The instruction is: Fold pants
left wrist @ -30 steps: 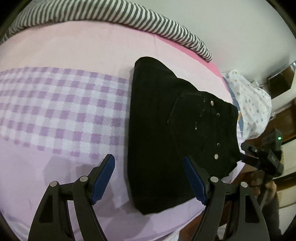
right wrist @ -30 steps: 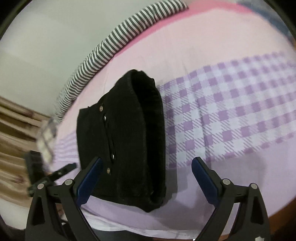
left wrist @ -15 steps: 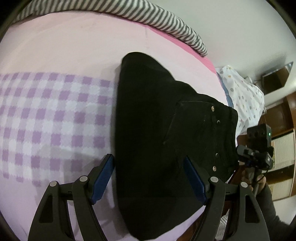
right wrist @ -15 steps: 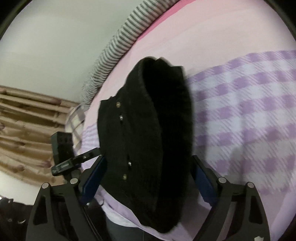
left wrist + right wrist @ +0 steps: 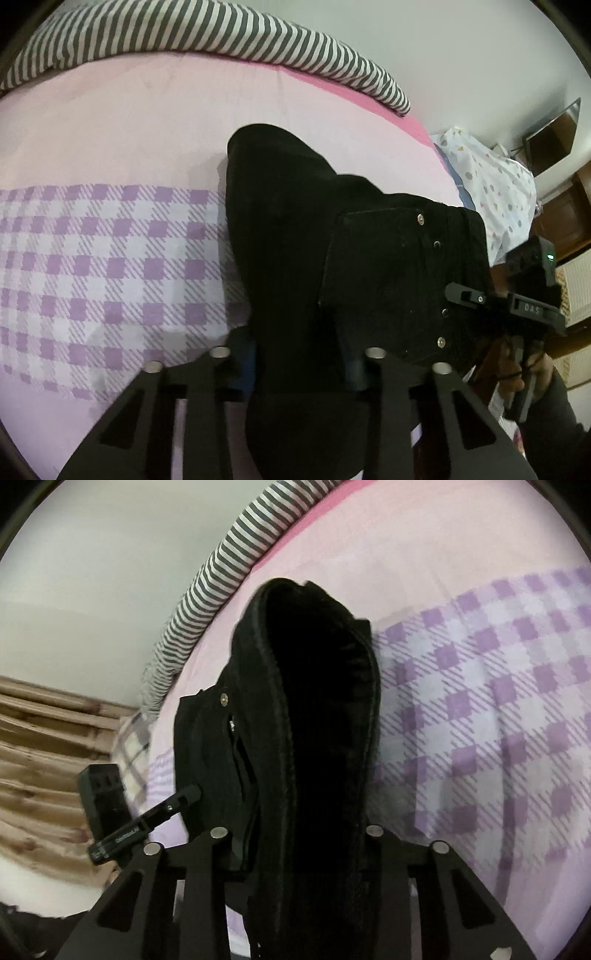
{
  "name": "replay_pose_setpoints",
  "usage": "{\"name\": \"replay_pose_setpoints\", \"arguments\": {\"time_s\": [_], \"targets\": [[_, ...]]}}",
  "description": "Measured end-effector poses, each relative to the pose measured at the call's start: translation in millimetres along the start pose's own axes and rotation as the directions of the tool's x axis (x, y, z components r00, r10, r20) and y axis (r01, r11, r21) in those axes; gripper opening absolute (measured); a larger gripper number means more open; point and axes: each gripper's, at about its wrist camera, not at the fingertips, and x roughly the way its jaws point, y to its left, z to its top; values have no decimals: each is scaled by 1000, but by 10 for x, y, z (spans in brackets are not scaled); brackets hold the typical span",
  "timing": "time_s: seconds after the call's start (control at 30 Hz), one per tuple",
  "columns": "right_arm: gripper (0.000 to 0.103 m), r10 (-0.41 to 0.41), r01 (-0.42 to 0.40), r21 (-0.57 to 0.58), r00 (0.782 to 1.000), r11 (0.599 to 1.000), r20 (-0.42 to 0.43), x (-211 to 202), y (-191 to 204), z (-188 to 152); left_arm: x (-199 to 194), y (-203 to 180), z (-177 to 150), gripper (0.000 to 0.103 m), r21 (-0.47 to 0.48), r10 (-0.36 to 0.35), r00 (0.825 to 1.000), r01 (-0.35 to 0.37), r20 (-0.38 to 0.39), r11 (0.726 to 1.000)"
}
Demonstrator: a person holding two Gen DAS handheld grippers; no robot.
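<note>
Now both tongs, left tongs (image 5: 299, 365) and right tongs (image 5: 295, 843), wide apart a moment ago, are squeezing the folded black pants (image 5: 332, 266) lying on the bed (image 5: 110, 122), getting ready to lift them.

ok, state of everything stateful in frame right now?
black pants: folded into a stack, lying on the bed, near edge gripped
left gripper: shut on the pants
right gripper: shut on the pants
striped blanket: bunched along the far edge
</note>
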Motion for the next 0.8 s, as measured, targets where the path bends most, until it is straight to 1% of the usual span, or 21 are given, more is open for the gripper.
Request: {"name": "replay_pose_setpoints", "arguments": {"time_s": [0.07,0.17,0.33,0.43,0.57,0.67,0.8], "targets": [[29,-24,24,6,999,1000,24,-36,104,-45,-41,-9,-18,23,6,6,1000,-6,12,1000],[28,-37,35,37,998,999,57,-94,215,-93,-119,-29,-26,18,13,1,1000,-2,30,1000],[28,-17,12,63,996,998,89,-205,381,-156,-315,-58,-34,15,41,-16,998,13,68,999],[28,-6,2,45,996,999,92,-207,568,-172,-466,27,-42,15,37,-13,996,10,84,999],[28,22,-24,18,996,1000,83,-72,832,-102,-725,236,-15,14,17,4,993,-6,121,1000],[28,58,-58,-4,996,998,67,148,1086,-17,-959,424,47,15,5,46,987,-48,153,999],[28,110,-109,-42,993,993,35,529,1467,142,-1286,807,211,15,-26,119,974,-116,195,993]]}}
